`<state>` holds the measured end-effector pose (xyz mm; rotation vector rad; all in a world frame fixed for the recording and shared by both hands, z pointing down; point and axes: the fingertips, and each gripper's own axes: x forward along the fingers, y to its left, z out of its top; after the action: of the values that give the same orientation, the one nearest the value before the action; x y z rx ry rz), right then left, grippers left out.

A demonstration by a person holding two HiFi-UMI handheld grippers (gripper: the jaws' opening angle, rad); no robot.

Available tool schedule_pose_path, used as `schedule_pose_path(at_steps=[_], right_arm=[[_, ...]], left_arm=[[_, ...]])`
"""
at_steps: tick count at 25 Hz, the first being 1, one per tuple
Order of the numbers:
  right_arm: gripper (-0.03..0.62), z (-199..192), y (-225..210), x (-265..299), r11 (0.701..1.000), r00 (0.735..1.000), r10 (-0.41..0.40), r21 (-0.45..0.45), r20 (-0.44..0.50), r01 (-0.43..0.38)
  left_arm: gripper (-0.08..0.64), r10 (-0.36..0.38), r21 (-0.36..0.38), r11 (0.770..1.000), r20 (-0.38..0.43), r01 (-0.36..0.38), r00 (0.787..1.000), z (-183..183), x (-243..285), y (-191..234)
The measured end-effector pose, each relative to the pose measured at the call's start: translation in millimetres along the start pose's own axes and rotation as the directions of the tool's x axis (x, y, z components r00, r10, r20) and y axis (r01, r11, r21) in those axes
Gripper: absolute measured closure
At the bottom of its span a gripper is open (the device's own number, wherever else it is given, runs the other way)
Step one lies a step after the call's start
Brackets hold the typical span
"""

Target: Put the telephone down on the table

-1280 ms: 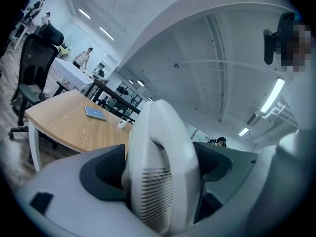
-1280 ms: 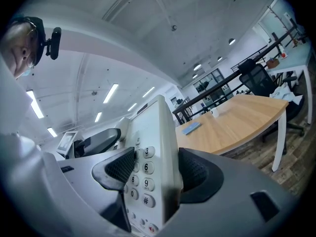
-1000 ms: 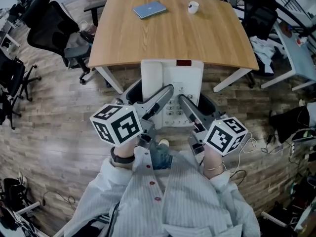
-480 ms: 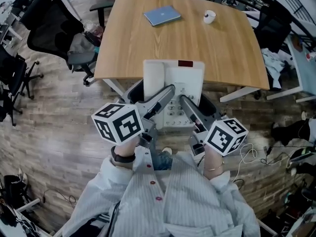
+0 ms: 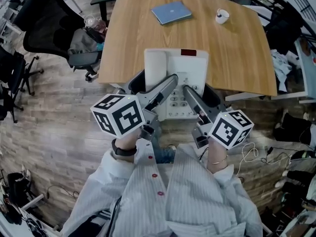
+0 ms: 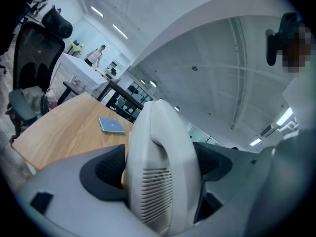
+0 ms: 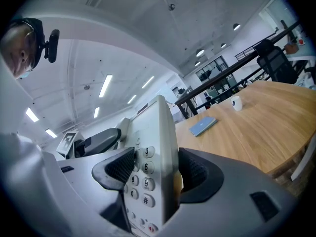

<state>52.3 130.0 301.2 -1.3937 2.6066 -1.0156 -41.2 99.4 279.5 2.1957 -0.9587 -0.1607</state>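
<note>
Wooden surface (image 5: 148, 28) ahead holds a blue notebook (image 5: 171, 12) and a mug (image 5: 221, 16). Left gripper (image 5: 153, 85) clamps the white telephone (image 5: 190, 65) by its handset side, right gripper (image 5: 201, 94) by its keypad side. The telephone is held above the near edge, apparently not yet down; lowering and release are left.

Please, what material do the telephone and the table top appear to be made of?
The telephone is probably moulded plastic, off-white and matt: smooth rounded edges, vent slits and raised keys. The table has a light wood-look top with straight grain and a soft sheen; solid wood or laminate cannot be told.
</note>
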Motion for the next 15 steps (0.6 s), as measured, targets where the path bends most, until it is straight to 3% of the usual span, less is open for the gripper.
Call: schedule_pose_path(at_steps=[15], right_arm=[[0.316, 0.3, 34.1, 100.0, 0.998, 0.998, 0.053, -0.014, -0.023, -0.054]], left_arm=[[0.136, 0.036, 0.001, 0.999, 0.038, -0.036, 0.999, 58.5, -22.1, 82.3]])
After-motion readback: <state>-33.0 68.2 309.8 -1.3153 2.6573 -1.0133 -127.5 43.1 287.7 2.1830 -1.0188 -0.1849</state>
